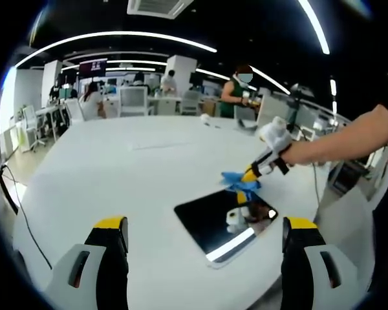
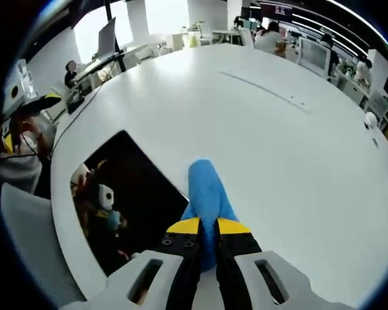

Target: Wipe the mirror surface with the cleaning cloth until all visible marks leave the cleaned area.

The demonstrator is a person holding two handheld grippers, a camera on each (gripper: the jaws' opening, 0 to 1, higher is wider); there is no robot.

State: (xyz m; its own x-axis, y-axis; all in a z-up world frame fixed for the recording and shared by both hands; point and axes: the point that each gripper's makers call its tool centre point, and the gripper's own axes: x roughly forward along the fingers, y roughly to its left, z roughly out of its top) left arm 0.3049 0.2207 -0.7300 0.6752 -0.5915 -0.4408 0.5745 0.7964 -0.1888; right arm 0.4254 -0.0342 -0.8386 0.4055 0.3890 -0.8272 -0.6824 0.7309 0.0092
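Note:
A dark rectangular mirror [image 1: 216, 219] lies flat on the white table [image 1: 129, 174], ahead of my left gripper [image 1: 205, 231], which stands open with nothing between its yellow-tipped fingers. In the left gripper view my right gripper [image 1: 251, 174], held by a gloved hand, is shut on the blue cleaning cloth [image 1: 239, 181] at the mirror's far edge. In the right gripper view my right gripper [image 2: 208, 226] pinches the blue cloth [image 2: 205, 194], which hangs over the mirror's [image 2: 129, 194] edge. The mirror reflects the gripper.
The round white table [image 2: 278, 142] stretches wide around the mirror. Small white objects [image 1: 207, 120] sit at its far side. Behind it stand desks, chairs and several people [image 1: 236, 93]. A cable [image 1: 16, 206] hangs off the table's left edge.

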